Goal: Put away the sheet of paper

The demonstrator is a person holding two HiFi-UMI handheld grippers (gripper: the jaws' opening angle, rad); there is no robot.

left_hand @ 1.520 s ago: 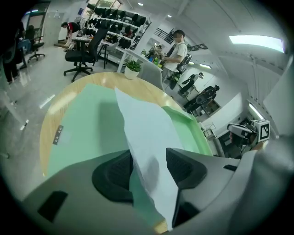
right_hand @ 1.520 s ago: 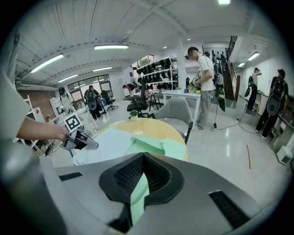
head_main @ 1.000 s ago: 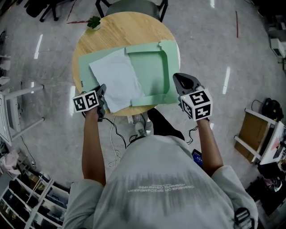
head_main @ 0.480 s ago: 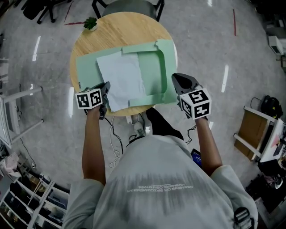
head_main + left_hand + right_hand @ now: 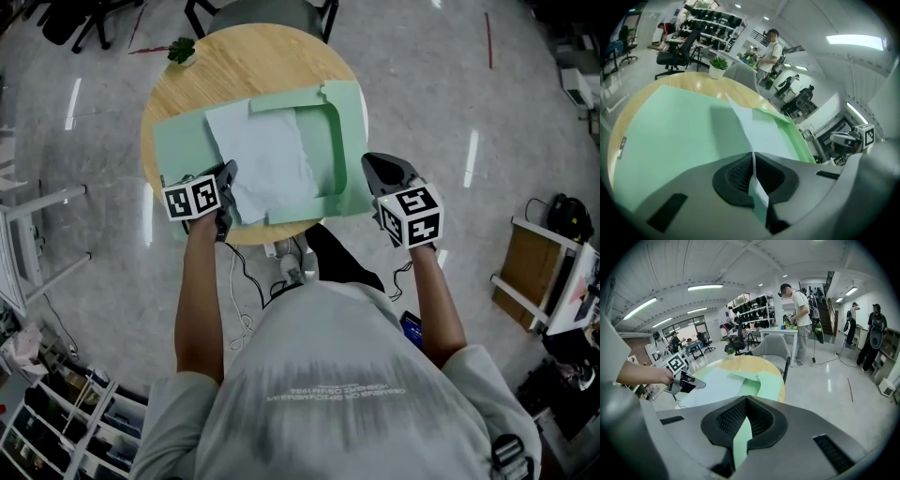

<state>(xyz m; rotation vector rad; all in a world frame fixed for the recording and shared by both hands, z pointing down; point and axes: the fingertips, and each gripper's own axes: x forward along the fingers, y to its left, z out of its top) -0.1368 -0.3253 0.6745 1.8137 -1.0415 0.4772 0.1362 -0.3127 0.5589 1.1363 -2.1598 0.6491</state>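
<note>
The left tool (image 5: 226,190) pinches the near corner of the thin, pale sheet of paper (image 5: 267,159). The right tool (image 5: 373,173) pinches the smooth green folder (image 5: 345,131). The sheet lies on the open folder, on the round wooden counter (image 5: 253,66).

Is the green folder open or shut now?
Open: the green folder lies spread flat on the round table, pocket flaps exposed, the sheet of paper lying across it.

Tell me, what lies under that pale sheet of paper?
The sheet of paper lies on the open green folder, itself on the round wooden table. The folder's surface beneath it is covered.
</note>
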